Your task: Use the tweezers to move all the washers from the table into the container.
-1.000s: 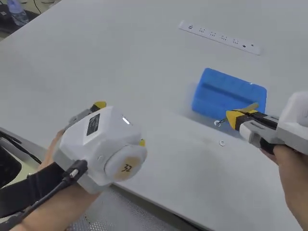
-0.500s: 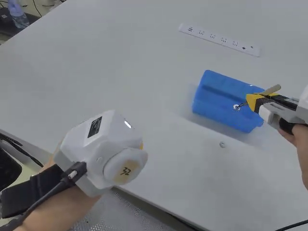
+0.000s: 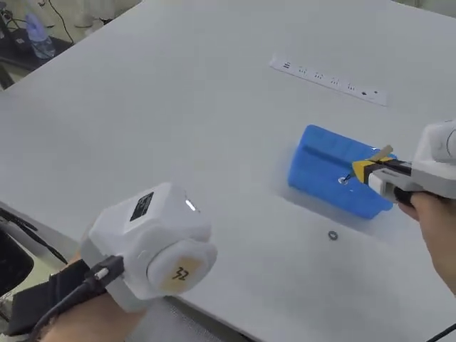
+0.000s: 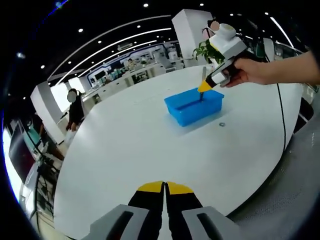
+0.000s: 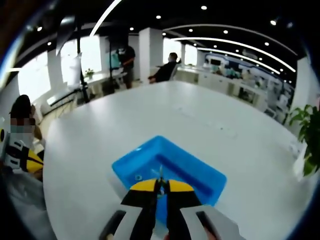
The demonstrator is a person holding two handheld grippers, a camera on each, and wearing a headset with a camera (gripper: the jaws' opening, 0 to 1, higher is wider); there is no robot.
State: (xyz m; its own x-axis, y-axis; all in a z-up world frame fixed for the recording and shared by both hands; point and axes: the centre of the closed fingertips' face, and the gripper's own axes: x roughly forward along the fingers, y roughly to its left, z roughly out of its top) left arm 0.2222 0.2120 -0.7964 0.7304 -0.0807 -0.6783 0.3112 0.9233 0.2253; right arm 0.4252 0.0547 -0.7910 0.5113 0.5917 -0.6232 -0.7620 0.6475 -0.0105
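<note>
My right gripper (image 3: 370,171) is shut on the tweezers (image 3: 350,177), whose tips reach over the inside of the blue container (image 3: 320,160). A small washer (image 3: 343,181) shows at those tips. In the right gripper view the tweezers (image 5: 160,176) point down into the container (image 5: 190,172) from between the yellow jaws of my right gripper (image 5: 159,187). One washer (image 3: 333,235) lies on the white table in front of the container. My left gripper (image 4: 164,189) is shut on nothing and hovers low over the near table edge, far left of the container (image 4: 192,106).
A white power strip (image 3: 328,77) lies behind the container. A plastic bottle (image 3: 39,39) stands off the far left corner. The table (image 3: 178,121) is broad and bare between the two grippers. People stand and sit in the background (image 5: 167,70).
My right gripper has carried the tweezers, with a washer at the tips, from the table by the container's front wall to over its inside. The left gripper stayed put; the head camera tilted.
</note>
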